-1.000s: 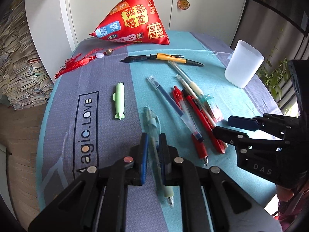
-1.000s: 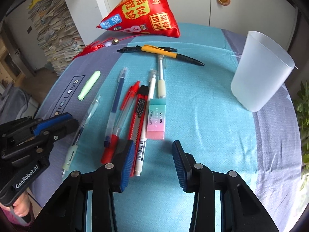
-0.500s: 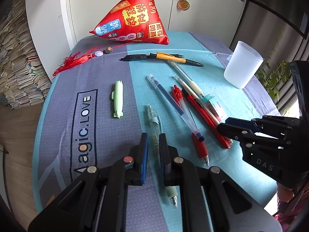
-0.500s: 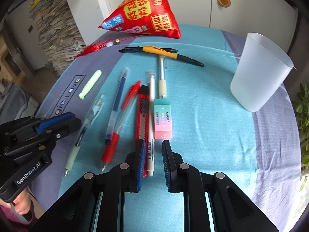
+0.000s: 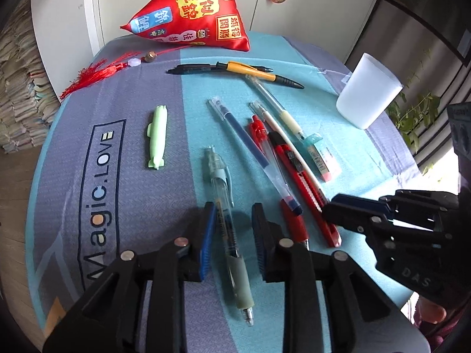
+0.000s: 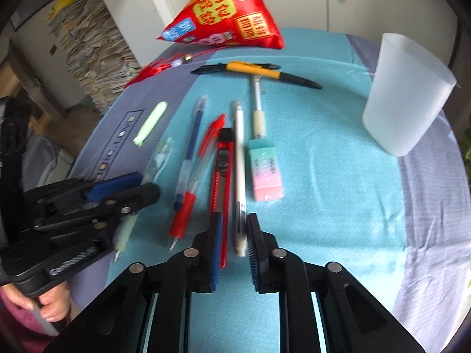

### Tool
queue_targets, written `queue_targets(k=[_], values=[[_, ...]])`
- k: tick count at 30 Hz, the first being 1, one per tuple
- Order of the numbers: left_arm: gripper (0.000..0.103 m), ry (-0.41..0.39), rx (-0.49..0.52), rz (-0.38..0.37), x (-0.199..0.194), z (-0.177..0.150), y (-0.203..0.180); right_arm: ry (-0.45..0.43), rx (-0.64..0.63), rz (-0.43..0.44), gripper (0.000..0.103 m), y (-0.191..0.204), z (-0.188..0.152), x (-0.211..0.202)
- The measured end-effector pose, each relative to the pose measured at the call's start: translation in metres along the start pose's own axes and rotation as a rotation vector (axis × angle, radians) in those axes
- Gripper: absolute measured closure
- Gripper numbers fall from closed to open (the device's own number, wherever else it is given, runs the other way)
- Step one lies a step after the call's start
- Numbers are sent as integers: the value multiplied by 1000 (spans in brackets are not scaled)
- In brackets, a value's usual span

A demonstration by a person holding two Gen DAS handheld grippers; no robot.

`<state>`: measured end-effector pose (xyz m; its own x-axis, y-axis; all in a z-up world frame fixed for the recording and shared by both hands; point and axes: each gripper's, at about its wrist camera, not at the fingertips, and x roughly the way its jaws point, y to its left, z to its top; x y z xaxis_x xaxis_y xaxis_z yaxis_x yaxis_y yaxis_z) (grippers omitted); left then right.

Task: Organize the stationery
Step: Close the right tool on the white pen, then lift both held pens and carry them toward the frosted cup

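Note:
Pens lie scattered on a blue and grey tablecloth. My left gripper straddles a clear pen with a pale green grip. Its jaws are opening and the pads stand off the barrel on both sides. In the right wrist view my right gripper is shut on the near end of a white pen. The end of a red utility knife lies against its left pad. The left wrist view shows the right gripper from the side, over those ends. A frosted plastic cup stands upright at the right.
A blue pen, a red pen, a green and pink eraser and a cream-grip pen lie mid-table. A green highlighter lies left. Black and yellow pens and a red pouch lie at the back.
The left jaws, shut on the clear pen before, have come apart from it. The right jaws have gone from wide apart to shut around the white pen's near end.

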<state>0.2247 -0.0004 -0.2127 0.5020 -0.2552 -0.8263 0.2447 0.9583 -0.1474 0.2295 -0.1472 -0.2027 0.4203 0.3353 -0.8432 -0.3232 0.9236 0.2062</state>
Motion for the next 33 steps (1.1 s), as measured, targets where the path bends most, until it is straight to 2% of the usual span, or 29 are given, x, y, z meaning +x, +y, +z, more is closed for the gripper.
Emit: queue_targets(k=[1, 2, 5, 11, 23, 28, 31, 33], values=[[83, -3, 18, 16, 0, -1, -4, 5, -7, 13, 91, 2, -1, 0], [95, -2, 28, 19, 0, -2, -5, 8, -16, 15, 91, 4, -3, 0], [95, 5, 17, -10, -2, -4, -3, 6, -14, 4, 94, 6, -5, -3], [95, -10, 15, 19, -20, -15, 2, 12, 8, -22, 97, -1, -14, -14], [95, -33, 7, 20, -52, -41, -2, 64, -43, -110, 100, -10, -69, -59], [95, -49, 18, 32, -60, -44, -9, -16, -37, -107, 99, -12, -59, -71], [95, -50, 14, 34, -60, -43, -8, -53, -75, -91, 91, -4, -38, -67], [95, -53, 10, 33, -60, -42, -7, -51, -97, -74, 80, 2, -24, -57]])
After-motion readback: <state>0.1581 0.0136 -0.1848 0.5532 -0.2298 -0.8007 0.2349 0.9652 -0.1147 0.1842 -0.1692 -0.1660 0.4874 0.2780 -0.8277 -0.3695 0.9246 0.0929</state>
